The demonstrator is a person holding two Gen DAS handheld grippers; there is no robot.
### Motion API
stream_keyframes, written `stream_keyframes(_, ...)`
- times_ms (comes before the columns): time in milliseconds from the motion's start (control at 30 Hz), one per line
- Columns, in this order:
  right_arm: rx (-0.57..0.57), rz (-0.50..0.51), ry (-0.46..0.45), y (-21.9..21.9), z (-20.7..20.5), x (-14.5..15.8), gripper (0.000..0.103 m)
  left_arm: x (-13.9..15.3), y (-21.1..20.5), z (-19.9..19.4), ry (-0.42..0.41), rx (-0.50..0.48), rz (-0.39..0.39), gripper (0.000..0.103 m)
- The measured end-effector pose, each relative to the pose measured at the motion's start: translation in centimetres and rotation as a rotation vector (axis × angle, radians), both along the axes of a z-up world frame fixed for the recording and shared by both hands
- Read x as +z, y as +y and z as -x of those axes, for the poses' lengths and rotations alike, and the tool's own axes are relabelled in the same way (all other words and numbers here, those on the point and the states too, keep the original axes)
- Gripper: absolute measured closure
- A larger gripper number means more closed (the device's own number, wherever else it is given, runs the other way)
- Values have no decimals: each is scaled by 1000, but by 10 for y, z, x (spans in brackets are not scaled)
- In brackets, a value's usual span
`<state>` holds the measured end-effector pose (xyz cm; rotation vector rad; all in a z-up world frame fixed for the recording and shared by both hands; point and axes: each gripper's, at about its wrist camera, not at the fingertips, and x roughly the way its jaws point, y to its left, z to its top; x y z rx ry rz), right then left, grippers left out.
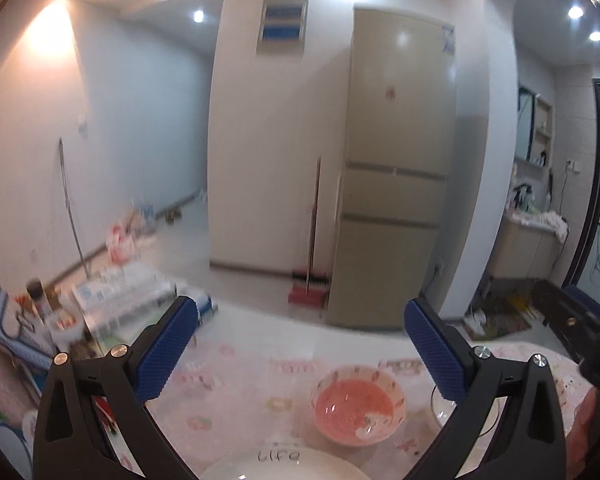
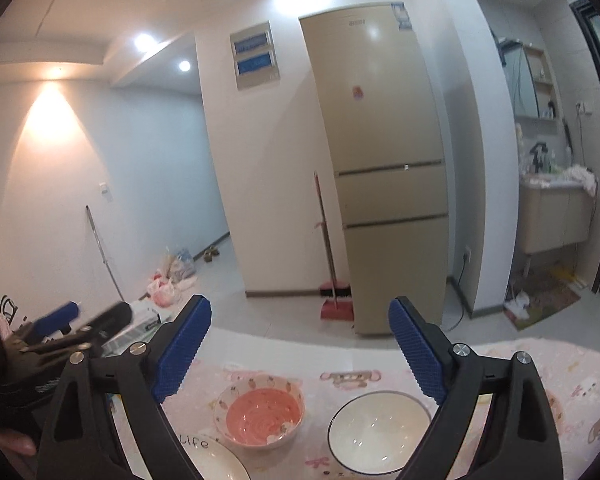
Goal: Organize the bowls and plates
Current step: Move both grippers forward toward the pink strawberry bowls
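A pink-lined bowl [image 1: 358, 403] with a patterned rim sits on the pink cartoon tablecloth [image 1: 244, 384]; it also shows in the right wrist view [image 2: 262, 416]. A white dark-rimmed bowl [image 2: 380, 432] sits right of it, partly hidden behind my left finger in the left wrist view [image 1: 440, 406]. A white plate lettered "Life" [image 1: 278, 466] lies nearest, also at the bottom left of the right wrist view [image 2: 208, 460]. My left gripper [image 1: 300, 344] is open and empty above the table. My right gripper [image 2: 300, 344] is open and empty above the bowls. Each gripper shows at the edge of the other's view.
Beyond the table's far edge are tiled floor, a beige fridge [image 2: 384, 168], a red broom and dustpan [image 2: 334, 304], and a pillar. Boxes and bags [image 1: 116, 292] clutter the floor at the left. A vanity cabinet [image 2: 556, 216] stands at the far right.
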<state>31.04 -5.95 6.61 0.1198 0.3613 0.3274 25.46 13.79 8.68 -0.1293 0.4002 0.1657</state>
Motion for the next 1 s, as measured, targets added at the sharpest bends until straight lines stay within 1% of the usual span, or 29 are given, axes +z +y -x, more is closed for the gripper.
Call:
stream_keyframes(133, 45, -24, 140, 6, -31, -30, 11, -41, 15, -34, 160, -26, 119, 0)
stream_keyframes(200, 62, -32, 224, 10, -47, -47, 11, -58, 20, -46, 220, -22, 147, 0)
stream_keyframes(233, 75, -31, 270, 13, -55, -58, 12, -67, 21, -51, 246, -22, 155, 0)
stream_keyframes(333, 72, -8, 350, 20, -69, -81, 18, -85, 18, -64, 315, -25, 163, 0)
stream_keyframes(433, 58, 23, 378, 24, -75, -95, 19, -97, 6, -71, 370, -30, 137, 3)
stream_keyframes(500, 50, 33, 394, 28, -81, -103, 19, -105, 4, -74, 415, -34, 137, 5)
stream_keyframes(533, 53, 37, 407, 30, -84, -107, 23, -109, 5, -76, 433, -35, 145, 9)
stream_keyframes(567, 59, 40, 417, 31, -86, -110, 29, -113, 8, -78, 452, -38, 162, 10)
stream_keyframes(633, 70, 49, 443, 35, -88, -116, 34, -124, 11, -82, 495, -44, 199, 20)
stream_keyframes(667, 72, 52, 449, 37, -89, -119, 37, -128, 13, -84, 513, -52, 219, 22)
stream_keyframes(767, 77, 72, 472, 42, -92, -128, 43, -136, 14, -87, 539, -74, 253, 27)
stream_keyframes(833, 90, 82, 490, 45, -92, -133, 50, -136, 12, -88, 541, -77, 250, 35)
stream_keyframes(867, 97, 88, 500, 48, -93, -136, 51, -136, 11, -88, 545, -79, 246, 37)
stream_keyframes(933, 99, 106, 510, 51, -94, -140, 52, -140, 11, -91, 561, -84, 241, 48)
stream_keyframes(1000, 95, 128, 518, 54, -94, -143, 53, -146, 10, -94, 586, -94, 247, 55)
